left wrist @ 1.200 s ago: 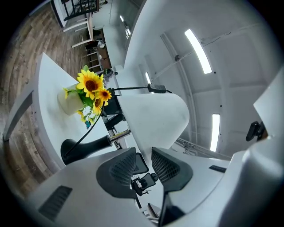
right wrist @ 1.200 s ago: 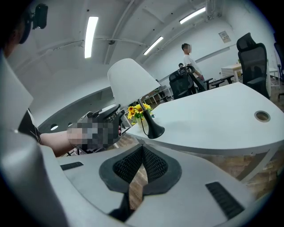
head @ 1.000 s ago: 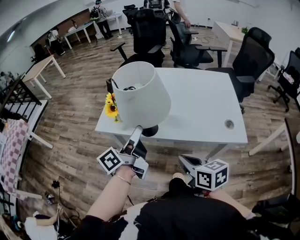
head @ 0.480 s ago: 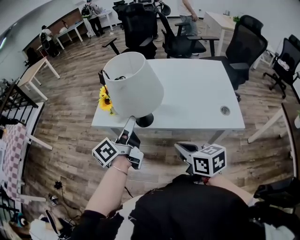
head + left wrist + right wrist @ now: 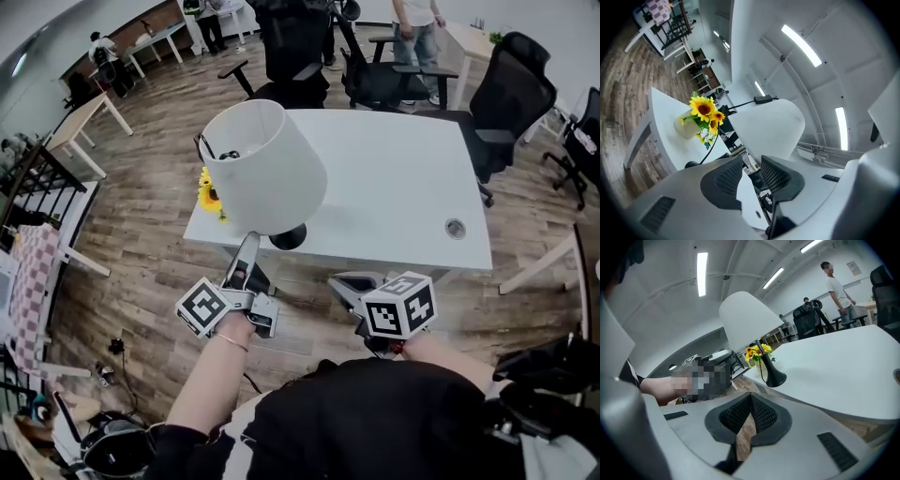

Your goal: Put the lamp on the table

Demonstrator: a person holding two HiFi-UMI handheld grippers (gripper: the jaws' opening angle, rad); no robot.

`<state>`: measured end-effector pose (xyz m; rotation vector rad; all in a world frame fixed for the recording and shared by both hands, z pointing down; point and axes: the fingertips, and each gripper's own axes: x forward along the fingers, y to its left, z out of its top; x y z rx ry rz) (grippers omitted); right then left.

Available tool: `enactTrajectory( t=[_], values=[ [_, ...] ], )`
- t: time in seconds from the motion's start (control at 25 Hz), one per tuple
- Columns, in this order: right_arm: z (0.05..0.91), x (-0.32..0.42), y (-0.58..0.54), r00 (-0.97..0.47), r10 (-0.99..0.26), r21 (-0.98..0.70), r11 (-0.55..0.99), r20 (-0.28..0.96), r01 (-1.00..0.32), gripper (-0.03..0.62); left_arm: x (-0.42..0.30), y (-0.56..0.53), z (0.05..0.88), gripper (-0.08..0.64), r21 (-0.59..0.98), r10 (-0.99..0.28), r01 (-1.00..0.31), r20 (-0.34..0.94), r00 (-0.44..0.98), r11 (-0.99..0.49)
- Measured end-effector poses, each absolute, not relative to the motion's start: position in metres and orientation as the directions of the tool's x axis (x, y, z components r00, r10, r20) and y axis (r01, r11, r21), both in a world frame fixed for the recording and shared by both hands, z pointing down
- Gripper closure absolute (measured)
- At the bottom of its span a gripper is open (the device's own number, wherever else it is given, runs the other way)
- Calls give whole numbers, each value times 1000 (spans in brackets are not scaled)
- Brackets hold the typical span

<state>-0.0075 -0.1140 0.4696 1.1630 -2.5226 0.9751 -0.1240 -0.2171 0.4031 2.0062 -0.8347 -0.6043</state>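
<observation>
The lamp stands upright at the front left corner of the white table [image 5: 394,178]. It has a white shade [image 5: 265,169] and a black round base [image 5: 288,237]. My left gripper [image 5: 247,242] points at it from just off the table's edge. In the left gripper view the left gripper [image 5: 752,161] is open, its jaws having just been opening. The lamp's dark stem shows in the gap, untouched by the pads, with the shade [image 5: 771,124] above. My right gripper [image 5: 343,281] hovers before the front edge. In its own view the right gripper [image 5: 751,397] is shut on nothing.
A vase of sunflowers [image 5: 208,192] sits on the table's left edge beside the lamp. The tabletop has a cable hole [image 5: 456,228] at the right. Black office chairs [image 5: 511,89] stand behind and beside the table. A person [image 5: 417,19] stands at the back. A checkered rack [image 5: 28,281] is at the left.
The lamp stays upright on the table. My left gripper's tip now sits slightly farther from the lamp's base. The right gripper has shifted a little toward the table's front edge.
</observation>
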Motion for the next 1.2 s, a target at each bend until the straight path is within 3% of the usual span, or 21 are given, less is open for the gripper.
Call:
enactTrajectory(
  t=[0.4,0.92,1.2],
  values=[
    [471,-4,-113,-749,-511,-522,538,422,-662,577,-156,-201,412,463,878,-872,-389,-62,485,-279],
    [471,-33,-79,-835,-369,-529,650,409,-546,575,-142,-119,394,483,855,-890,-421,-94,446,-302],
    [466,-49,-49,-871,-294,-525,705,394,-476,577,-136,-61,399,505,839,-909,-480,-43,414,-258]
  ],
)
